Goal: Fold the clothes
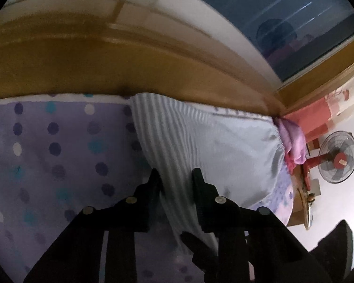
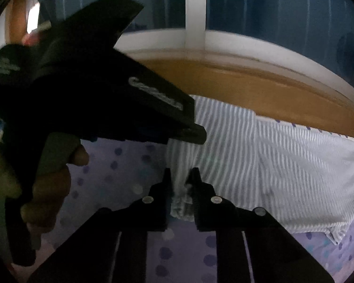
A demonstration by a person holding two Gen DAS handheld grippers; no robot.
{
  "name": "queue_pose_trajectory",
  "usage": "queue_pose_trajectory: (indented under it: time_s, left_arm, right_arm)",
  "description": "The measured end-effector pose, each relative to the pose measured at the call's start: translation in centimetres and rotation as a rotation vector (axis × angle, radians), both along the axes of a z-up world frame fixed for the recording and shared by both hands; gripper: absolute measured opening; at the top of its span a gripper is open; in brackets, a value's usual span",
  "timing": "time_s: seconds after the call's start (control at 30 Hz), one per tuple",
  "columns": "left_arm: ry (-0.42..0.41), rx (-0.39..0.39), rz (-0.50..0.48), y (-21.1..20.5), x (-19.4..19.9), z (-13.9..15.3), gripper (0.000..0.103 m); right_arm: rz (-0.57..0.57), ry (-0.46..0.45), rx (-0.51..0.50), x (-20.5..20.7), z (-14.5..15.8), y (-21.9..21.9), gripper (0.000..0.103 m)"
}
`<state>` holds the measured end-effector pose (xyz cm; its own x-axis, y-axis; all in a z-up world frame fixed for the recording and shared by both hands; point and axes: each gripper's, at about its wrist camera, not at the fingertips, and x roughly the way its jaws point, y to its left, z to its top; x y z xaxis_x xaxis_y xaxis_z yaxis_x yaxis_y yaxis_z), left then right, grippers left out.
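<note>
A blue-and-white striped garment (image 1: 224, 146) lies spread on a purple polka-dot bedsheet (image 1: 47, 153). My left gripper (image 1: 176, 176) has a raised fold of the garment's edge between its fingers and is shut on it. In the right wrist view the garment (image 2: 271, 165) stretches away to the right. My right gripper (image 2: 181, 176) is shut on a bunched-up bit of its near edge. The left gripper (image 2: 197, 135) shows from the side just above and left, its tip on the same edge, held by a person's hand (image 2: 52, 188).
A wooden bed frame (image 1: 82, 66) runs along the far side of the bed, with a dark window (image 2: 271, 4) behind it. A pink cloth (image 1: 293, 141) sits at the bed's far corner. A standing fan (image 1: 338, 156) is beyond it on the floor.
</note>
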<state>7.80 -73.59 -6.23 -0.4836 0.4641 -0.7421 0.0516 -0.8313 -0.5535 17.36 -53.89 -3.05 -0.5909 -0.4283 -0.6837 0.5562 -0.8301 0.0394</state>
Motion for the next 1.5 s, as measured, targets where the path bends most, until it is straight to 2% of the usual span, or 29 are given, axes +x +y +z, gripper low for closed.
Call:
queue_pose_trajectory:
  time_s: [0.13,0.23,0.5,0.67,0.87,1.03,1.13,1.27,1.4,1.47,1.5]
  left_arm:
    - [0.028,-0.045,0.008,2.5,0.1,1.9,0.027]
    - [0.047,-0.078,0.005,4.7,-0.2,3.3,0.027]
    - [0.063,-0.134,-0.050,12.0,-2.2,4.7,0.027]
    - [0.045,-0.153,-0.078,15.6,-3.2,4.3,0.027]
    - [0.021,-0.165,-0.012,16.6,-2.4,3.3,0.027]
    - [-0.032,-0.161,0.085,15.2,0.0,1.2,0.027]
    - [-0.044,-0.132,0.121,14.6,1.5,0.5,0.027]
    - [-0.071,-0.155,0.108,15.2,1.9,-0.6,0.027]
    - [-0.082,-0.156,0.098,15.5,1.6,-1.8,0.027]
    - [-0.070,-0.142,0.096,15.4,1.7,-2.0,0.028]
    - [-0.064,-0.138,0.092,15.3,1.8,-2.1,0.028]
  right_arm:
    - [0.018,-0.036,-0.117,-0.9,1.3,1.7,0.014]
    - [0.001,-0.066,-0.203,-5.2,1.7,4.0,0.014]
    - [-0.068,-0.104,-0.313,-5.8,2.9,10.5,0.014]
    - [-0.120,-0.160,-0.315,-7.9,1.1,13.4,0.014]
    - [-0.136,-0.269,-0.283,-10.6,-1.5,17.0,0.016]
    - [-0.101,-0.236,-0.306,-12.5,0.0,19.1,0.017]
    - [-0.017,-0.236,-0.333,-14.3,1.7,18.6,0.019]
    - [0.090,-0.209,-0.325,-17.2,2.4,15.2,0.019]
    - [0.123,-0.200,-0.192,-19.8,1.0,10.5,0.019]
    - [0.110,-0.244,-0.112,-21.3,-1.1,8.9,0.018]
    - [0.109,-0.230,-0.125,-21.5,-1.4,8.8,0.017]
